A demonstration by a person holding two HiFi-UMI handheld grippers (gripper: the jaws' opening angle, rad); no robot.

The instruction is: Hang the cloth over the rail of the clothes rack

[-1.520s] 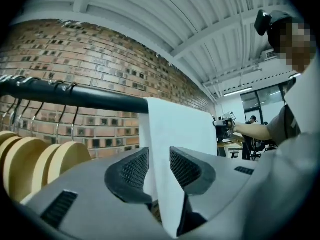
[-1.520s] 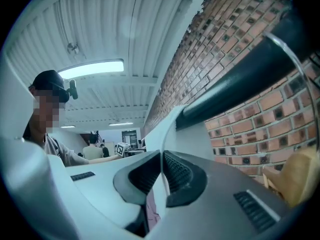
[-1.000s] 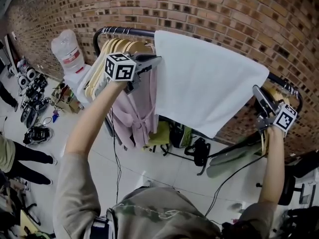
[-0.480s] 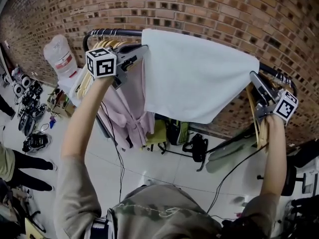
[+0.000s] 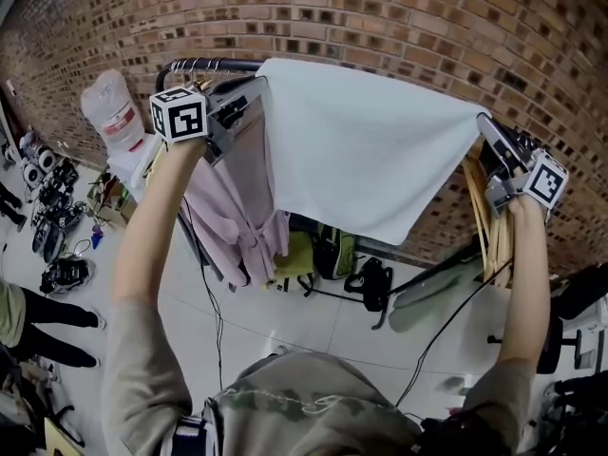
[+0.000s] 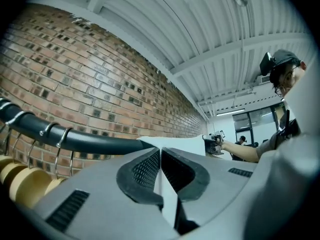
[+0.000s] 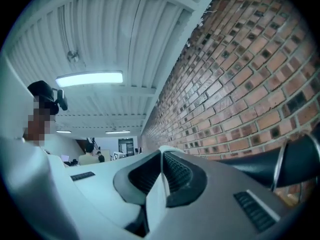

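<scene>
Since a second ago both grippers have been carrying the white rectangular cloth [image 5: 370, 160] upward in the head view, toward the black metal rail [image 5: 204, 64] of the clothes rack. The left gripper [image 5: 255, 85] is pinching the cloth's left top corner, jaws pressed together on the fabric [image 6: 169, 196]. The right gripper [image 5: 487, 127] is clamping the right top corner in the same way. The cloth is hanging stretched between them, its top edge lying level with the rail and hiding the rail's middle stretch. Whether it is resting on the rail cannot be told. A pink garment [image 5: 233, 207] is hanging just left of the cloth, before the red brick wall [image 5: 399, 17]
</scene>
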